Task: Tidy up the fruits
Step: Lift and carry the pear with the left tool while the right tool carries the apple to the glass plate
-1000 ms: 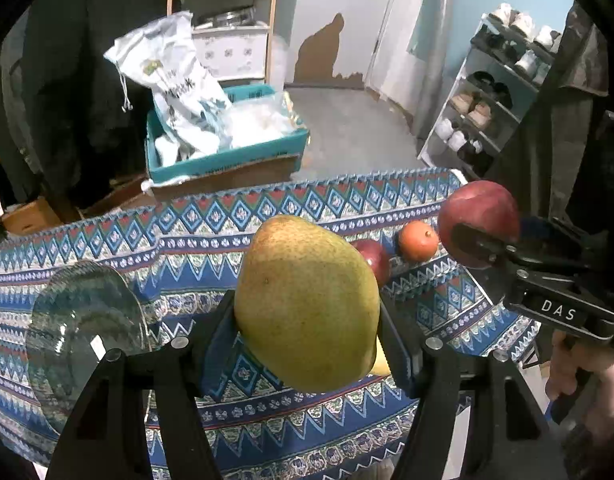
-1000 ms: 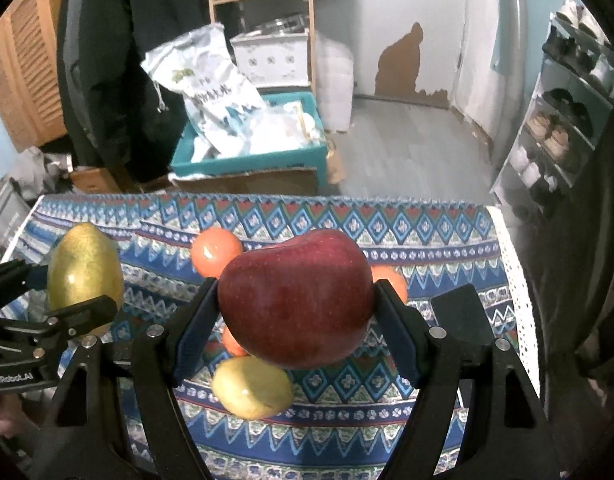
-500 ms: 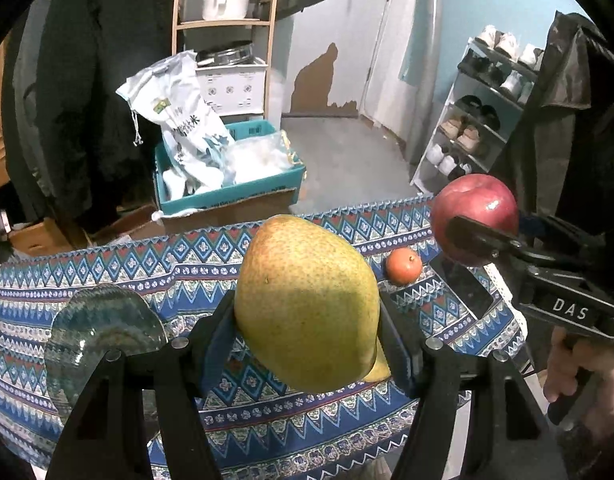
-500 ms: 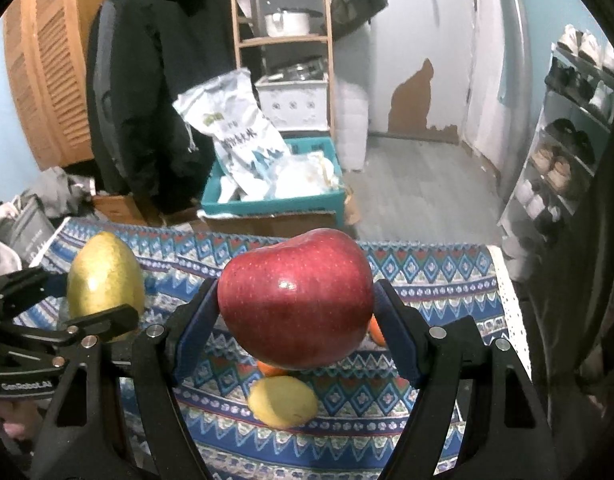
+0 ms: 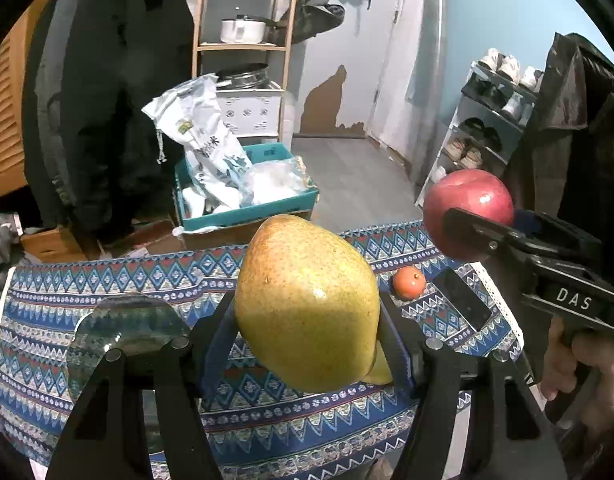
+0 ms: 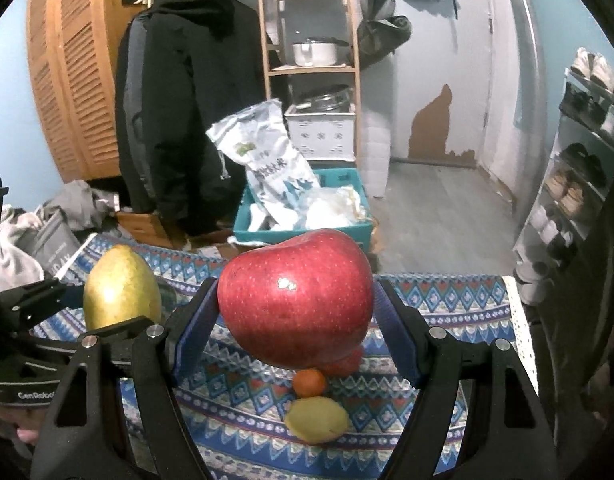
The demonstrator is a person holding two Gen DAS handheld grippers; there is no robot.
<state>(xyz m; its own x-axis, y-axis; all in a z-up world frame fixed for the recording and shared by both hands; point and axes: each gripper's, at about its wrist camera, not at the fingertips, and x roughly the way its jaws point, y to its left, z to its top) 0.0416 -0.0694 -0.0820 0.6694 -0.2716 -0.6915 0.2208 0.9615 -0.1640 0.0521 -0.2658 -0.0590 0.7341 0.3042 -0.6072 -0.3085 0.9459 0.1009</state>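
Observation:
My left gripper [image 5: 307, 332] is shut on a yellow-green pear [image 5: 307, 304] and holds it high above the patterned tablecloth [image 5: 107, 280]; the pear also shows in the right wrist view [image 6: 121, 290]. My right gripper [image 6: 295, 320] is shut on a red apple [image 6: 297, 300], also seen at the right of the left wrist view [image 5: 467, 208]. A glass plate [image 5: 127, 332] lies on the table at the left. On the cloth lie an orange [image 5: 409, 283], another orange [image 6: 309, 382], a lemon [image 6: 317, 420] and a red fruit [image 6: 343, 364] partly hidden by the apple.
A dark phone [image 5: 461, 304] lies on the table's right side. Beyond the table stand a teal crate with bags [image 5: 243, 196], a wooden shelf [image 5: 243, 44], a hanging black coat [image 5: 107, 100] and a shoe rack [image 5: 491, 120].
Both grippers have risen higher above the table with their fruit, so the table looks lower and smaller. The grips have not changed.

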